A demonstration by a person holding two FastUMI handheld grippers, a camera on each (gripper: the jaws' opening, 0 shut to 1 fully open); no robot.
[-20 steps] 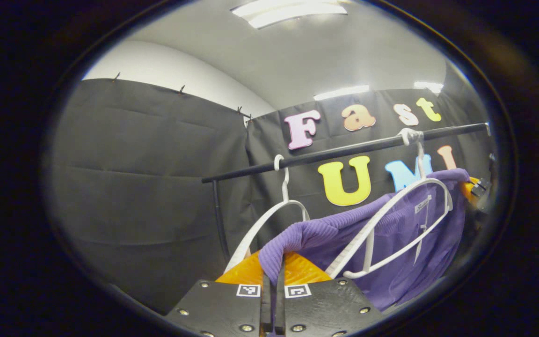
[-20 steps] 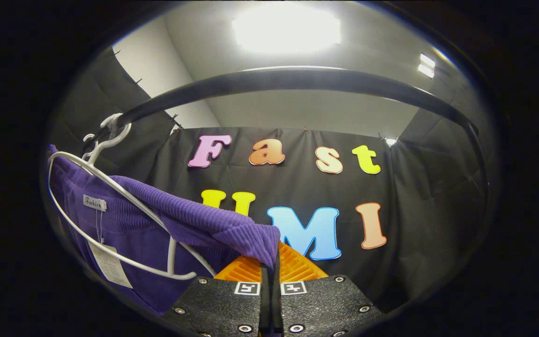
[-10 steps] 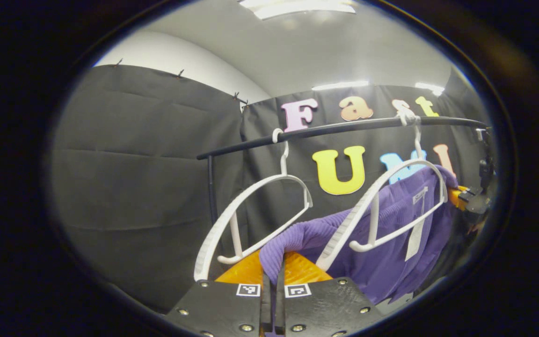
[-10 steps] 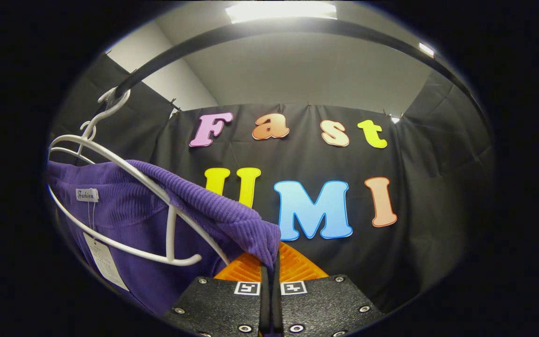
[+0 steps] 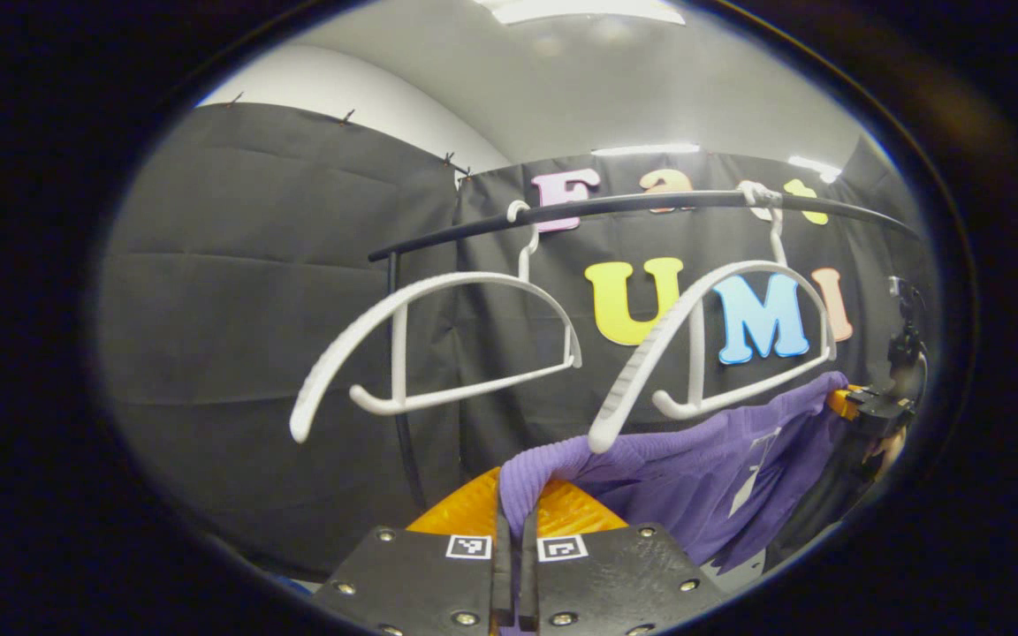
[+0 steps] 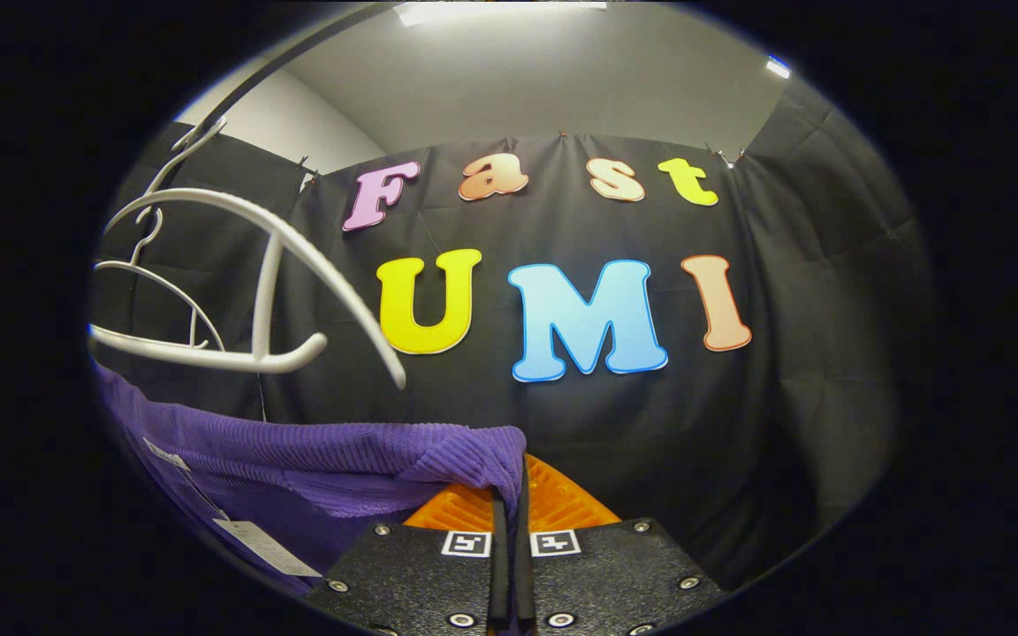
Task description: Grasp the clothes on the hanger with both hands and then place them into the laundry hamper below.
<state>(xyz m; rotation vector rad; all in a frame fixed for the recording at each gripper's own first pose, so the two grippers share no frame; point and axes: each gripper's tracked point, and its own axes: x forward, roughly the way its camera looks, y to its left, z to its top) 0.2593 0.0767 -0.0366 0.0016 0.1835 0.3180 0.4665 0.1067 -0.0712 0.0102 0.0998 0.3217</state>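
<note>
Booth walled in black cloth (image 5: 270, 291), creased in broad horizontal folds, pinned along its top edge. Pale ceiling (image 6: 544, 79) above with strip lights (image 5: 646, 149). Black rail (image 5: 650, 202) running across the upper part of the left gripper view, on a thin black upright at its left end.

Two white plastic hangers on the rail, both bare: left hanger (image 5: 438, 344) and right hanger (image 5: 721, 344); the nearer one also in the right gripper view (image 6: 262, 291).

Purple ribbed knit garment (image 5: 695, 468), off the hangers, stretched below them between the two grippers, sagging slightly in the middle. Ribbing fine and even; edge rolled thick where gripped. Seen too in the right gripper view (image 6: 332, 450).

White tag (image 6: 266, 548) dangling from the garment; print too small to read. Another pale tag (image 5: 749, 481) in the left gripper view, also unreadable.

Left hand-held gripper (image 5: 513, 530) closed tight on one corner of the garment, cloth bunched over both fingers. Right hand-held gripper (image 6: 509, 521) likewise pinched onto the opposite corner; visible far off at the right edge of the left gripper view (image 5: 862, 402).
</note>
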